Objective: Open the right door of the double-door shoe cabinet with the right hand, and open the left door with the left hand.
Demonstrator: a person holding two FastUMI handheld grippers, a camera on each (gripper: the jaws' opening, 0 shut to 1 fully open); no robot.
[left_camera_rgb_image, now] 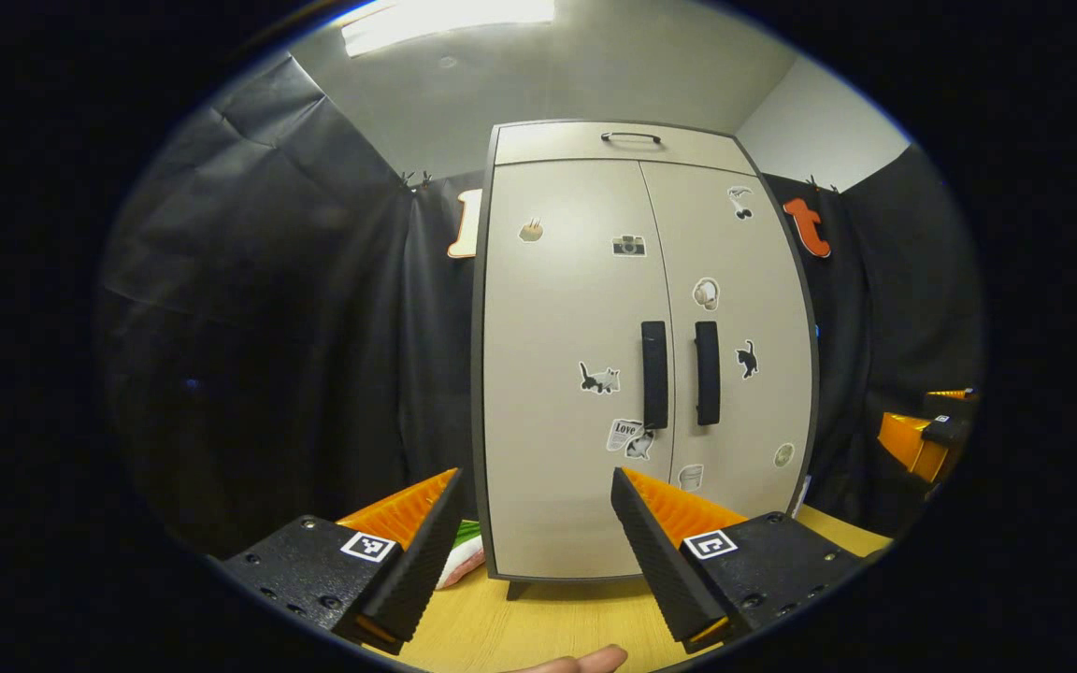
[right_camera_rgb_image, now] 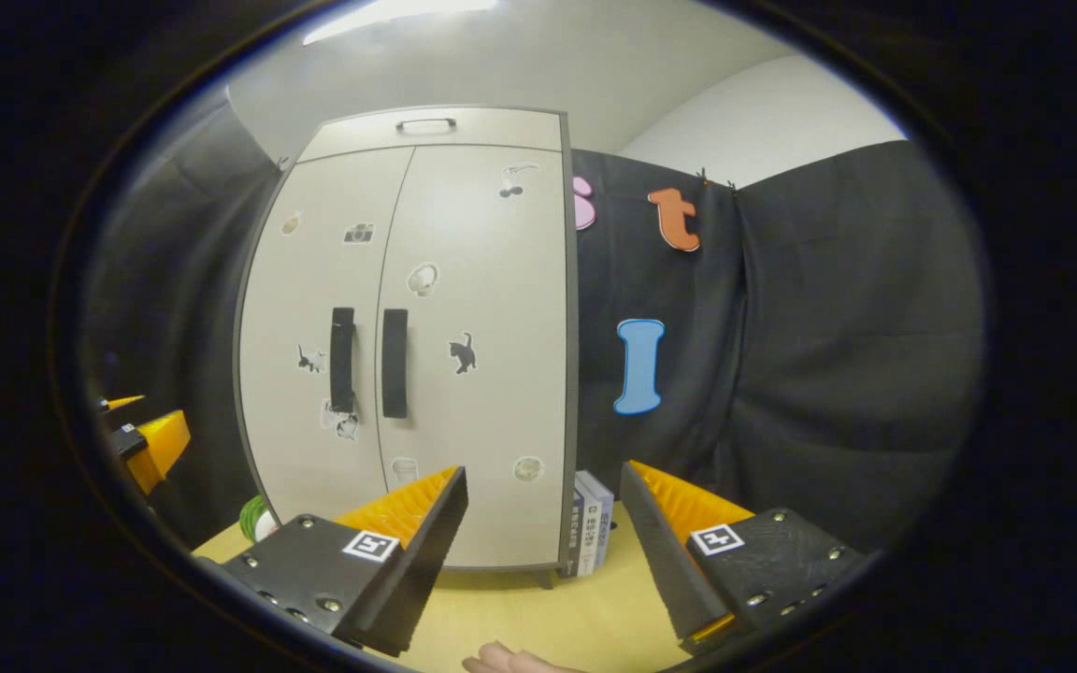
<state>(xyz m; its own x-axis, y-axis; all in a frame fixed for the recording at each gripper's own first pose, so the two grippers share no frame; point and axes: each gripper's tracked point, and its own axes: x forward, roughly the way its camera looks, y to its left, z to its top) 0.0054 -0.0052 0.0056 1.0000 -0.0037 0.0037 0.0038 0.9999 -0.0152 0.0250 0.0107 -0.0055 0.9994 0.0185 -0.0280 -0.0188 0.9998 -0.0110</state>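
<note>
Before both wide-spread ribbed orange-and-black grippers, left gripper (left_camera_rgb_image: 536, 523) and right gripper (right_camera_rgb_image: 543, 519), smooth beige shoe cabinet (left_camera_rgb_image: 576, 374) with matte black bar handles (left_camera_rgb_image: 654, 374).

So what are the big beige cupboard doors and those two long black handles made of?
The beige double-door shoe cabinet looks like smooth painted or laminated board, possibly metal: its doors carry a soft, even sheen from the ceiling light, with no grain. The two long black door handles, left and right, look like matte plastic or coated metal, dark with barely any shine. The look alone cannot settle it.
</note>
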